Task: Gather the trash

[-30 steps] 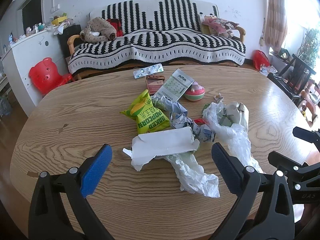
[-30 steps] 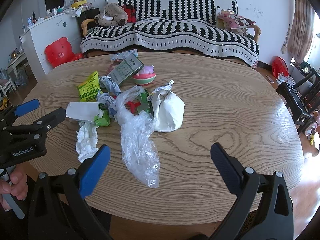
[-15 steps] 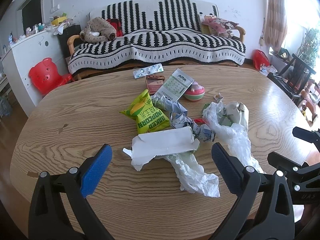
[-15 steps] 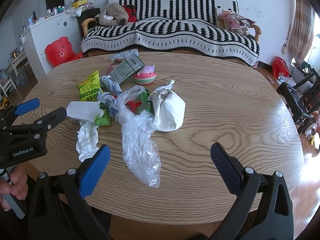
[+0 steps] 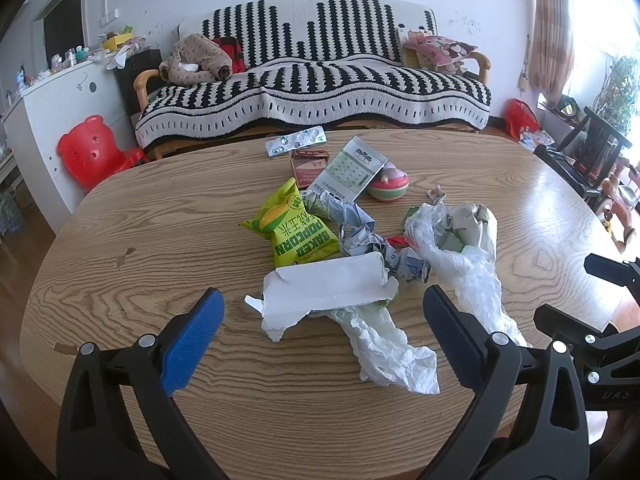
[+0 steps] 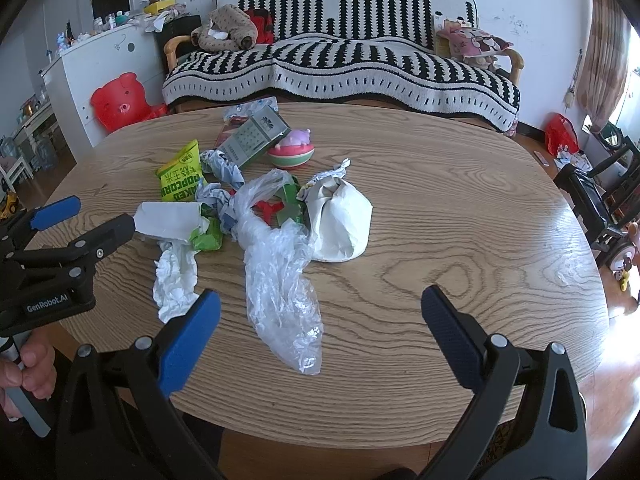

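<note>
A heap of trash lies mid-table: a green popcorn bag (image 5: pixel 294 228) (image 6: pixel 180 178), a torn white carton (image 5: pixel 326 284) (image 6: pixel 168 222), crumpled white tissue (image 5: pixel 384 344) (image 6: pixel 176 284), a clear plastic bag (image 5: pixel 472 276) (image 6: pixel 280 276), a white paper bag (image 6: pixel 340 220) and crumpled grey paper (image 5: pixel 360 232). My left gripper (image 5: pixel 320 336) is open and empty, just short of the carton and tissue. My right gripper (image 6: pixel 320 336) is open and empty, at the near end of the plastic bag. The left gripper also shows in the right wrist view (image 6: pixel 68 220).
At the back of the wooden table (image 5: pixel 160 220) lie a calendar card (image 5: pixel 350 170), a red box (image 5: pixel 308 164), a pill blister (image 5: pixel 296 142) and a pink toy (image 5: pixel 388 186). A striped sofa (image 5: pixel 312 92) stands beyond. Chairs (image 6: pixel 600 196) stand at the right.
</note>
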`<state>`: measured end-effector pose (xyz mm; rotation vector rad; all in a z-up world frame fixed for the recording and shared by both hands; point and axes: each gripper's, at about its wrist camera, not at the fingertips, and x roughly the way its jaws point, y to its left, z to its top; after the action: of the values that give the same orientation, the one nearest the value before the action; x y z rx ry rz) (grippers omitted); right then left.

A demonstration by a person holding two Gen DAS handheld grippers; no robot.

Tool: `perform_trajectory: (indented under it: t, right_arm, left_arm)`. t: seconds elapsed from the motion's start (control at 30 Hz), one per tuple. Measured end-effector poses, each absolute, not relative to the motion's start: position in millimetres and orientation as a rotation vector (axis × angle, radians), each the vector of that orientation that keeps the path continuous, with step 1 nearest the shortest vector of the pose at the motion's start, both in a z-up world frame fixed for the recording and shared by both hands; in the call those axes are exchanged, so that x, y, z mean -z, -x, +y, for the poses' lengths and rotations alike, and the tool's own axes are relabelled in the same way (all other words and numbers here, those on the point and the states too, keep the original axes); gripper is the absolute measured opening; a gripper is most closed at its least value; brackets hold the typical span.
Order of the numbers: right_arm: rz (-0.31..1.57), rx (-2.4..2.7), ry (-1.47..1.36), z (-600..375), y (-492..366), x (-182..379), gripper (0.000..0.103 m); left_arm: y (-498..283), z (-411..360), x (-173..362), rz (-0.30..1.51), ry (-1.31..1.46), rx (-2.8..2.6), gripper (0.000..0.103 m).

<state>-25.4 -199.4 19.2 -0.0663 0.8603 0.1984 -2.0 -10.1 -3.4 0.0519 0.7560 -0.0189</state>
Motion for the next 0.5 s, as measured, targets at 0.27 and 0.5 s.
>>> perform_trajectory:
  t: [0.27,0.5]
  right_arm:
    - [0.861,-0.199,0.066,-199.4,25.3,-19.4,0.097]
    - [0.862,-0.199,0.066,-199.4,25.2,-19.4,0.097]
  left_arm:
    - [2.1,-10.9,3.6,0.756,-0.052,0.018,0.097]
    - [2.2,-11.2,3.6,0.757,-0.052,0.019,0.097]
